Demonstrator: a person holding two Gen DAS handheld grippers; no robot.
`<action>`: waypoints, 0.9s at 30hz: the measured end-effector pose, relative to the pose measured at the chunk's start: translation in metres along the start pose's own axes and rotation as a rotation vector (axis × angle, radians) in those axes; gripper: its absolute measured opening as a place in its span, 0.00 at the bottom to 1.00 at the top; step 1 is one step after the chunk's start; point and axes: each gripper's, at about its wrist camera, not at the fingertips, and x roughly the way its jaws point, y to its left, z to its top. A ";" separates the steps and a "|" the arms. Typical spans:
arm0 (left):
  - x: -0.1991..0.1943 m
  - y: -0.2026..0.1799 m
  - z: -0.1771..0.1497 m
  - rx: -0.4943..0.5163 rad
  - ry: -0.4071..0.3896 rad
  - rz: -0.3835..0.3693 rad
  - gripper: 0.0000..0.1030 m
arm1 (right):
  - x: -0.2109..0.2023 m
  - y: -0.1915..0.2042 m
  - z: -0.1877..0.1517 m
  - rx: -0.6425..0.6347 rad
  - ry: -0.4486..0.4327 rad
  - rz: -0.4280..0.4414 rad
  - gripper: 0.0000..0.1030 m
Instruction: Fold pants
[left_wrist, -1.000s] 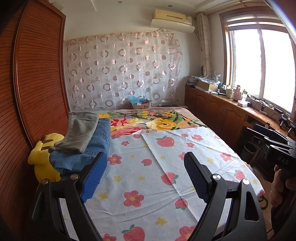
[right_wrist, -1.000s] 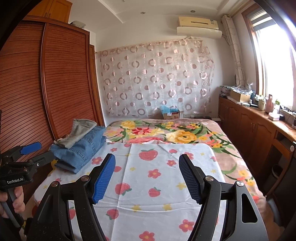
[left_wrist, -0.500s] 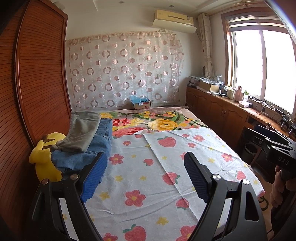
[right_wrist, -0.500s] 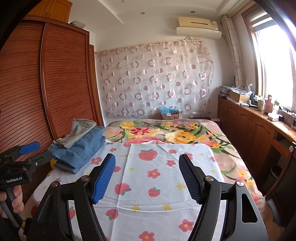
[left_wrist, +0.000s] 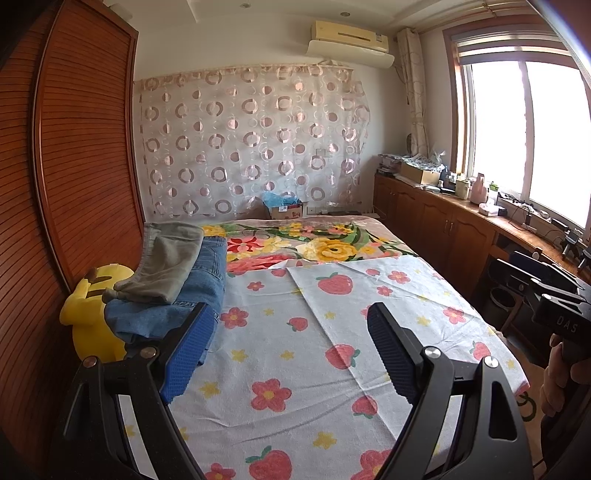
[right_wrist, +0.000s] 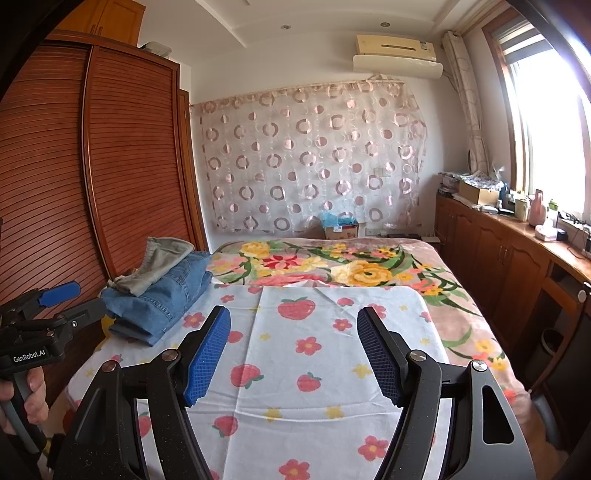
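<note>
Folded grey pants (left_wrist: 168, 264) lie on top of folded blue jeans (left_wrist: 199, 295) at the left edge of the bed; the same stack shows in the right wrist view, grey pants (right_wrist: 159, 264) on jeans (right_wrist: 166, 299). My left gripper (left_wrist: 291, 350) is open and empty, held above the strawberry sheet (left_wrist: 295, 354), right of the stack. My right gripper (right_wrist: 293, 350) is open and empty above the sheet's middle (right_wrist: 314, 339). The left gripper also shows at the left edge of the right wrist view (right_wrist: 70, 302).
A yellow plush toy (left_wrist: 92, 317) sits beside the jeans against the wooden wardrobe (left_wrist: 74, 166). A floral blanket (left_wrist: 314, 243) covers the far half of the bed. Wooden cabinets (left_wrist: 443, 229) with clutter run under the window at right.
Both grippers have stayed almost still; the left wrist view has shifted very slightly. Nothing has been taken hold of or let go.
</note>
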 end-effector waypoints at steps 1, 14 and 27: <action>0.000 0.000 0.001 0.001 0.000 0.000 0.83 | 0.000 0.000 0.000 0.000 -0.001 0.000 0.71; 0.000 0.001 -0.001 0.002 -0.001 0.000 0.83 | 0.000 0.002 -0.003 -0.004 -0.008 0.002 0.71; 0.000 0.002 -0.002 0.001 -0.003 0.000 0.83 | 0.001 0.000 -0.003 -0.005 -0.009 0.003 0.71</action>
